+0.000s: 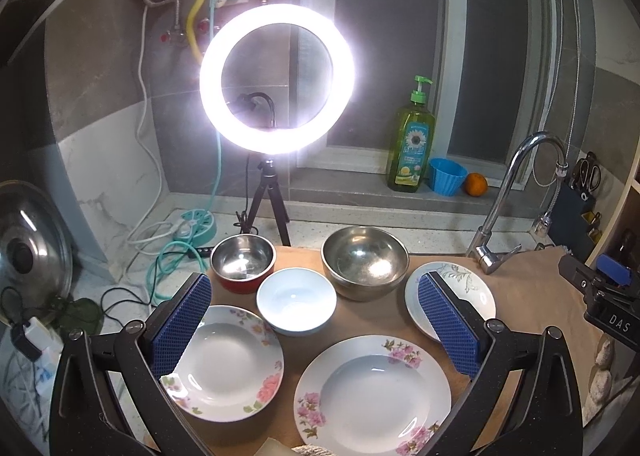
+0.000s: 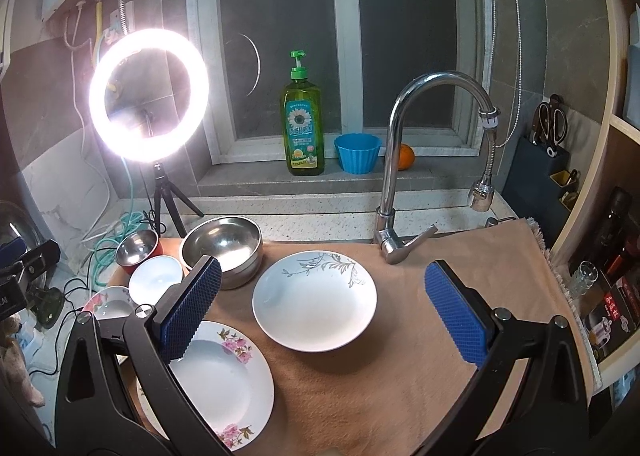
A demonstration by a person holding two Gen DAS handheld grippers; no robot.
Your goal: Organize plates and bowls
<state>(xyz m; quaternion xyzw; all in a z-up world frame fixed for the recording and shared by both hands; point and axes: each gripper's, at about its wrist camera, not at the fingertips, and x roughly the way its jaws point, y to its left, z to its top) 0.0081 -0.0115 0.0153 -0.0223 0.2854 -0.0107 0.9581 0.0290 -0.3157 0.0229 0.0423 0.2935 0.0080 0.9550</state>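
Left gripper (image 1: 316, 320): jaws stood wide apart with nothing between the blue pads, held above the dishes on the cloth.
Right gripper (image 2: 324, 312): jaws likewise spread wide and empty, hanging over the leaf-patterned plate.
Leaf-patterned plate (image 2: 315, 301): lay flat on the tan cloth (image 2: 440, 336), just in front of the tap (image 2: 404, 160); in the left wrist view it sat at the right, partly behind that gripper's right pad.
Large floral plate (image 1: 374, 396): lay nearest the left camera, pink flowers on its rim, just beside the small floral plate.
Small floral plate (image 1: 228, 364): lay left of the large one, its left edge hidden by the left pad.
White bowl (image 1: 296, 301): stood upright between the two floral plates and the two steel bowls, close to all of them.
Large steel bowl (image 1: 365, 262): stood upright at the back of the cloth, right of the white bowl.
Red-sided steel bowl (image 1: 243, 262): stood upright at the back left, near the cloth's edge.
Ring light (image 1: 277, 78): shone on a small tripod behind the bowls.
Windowsill: held a green soap bottle (image 2: 303, 124), a blue cup (image 2: 357, 153) and an orange (image 2: 405, 157) in a row.
Pot lid (image 1: 32, 252): leaned at the far left of the left wrist view.
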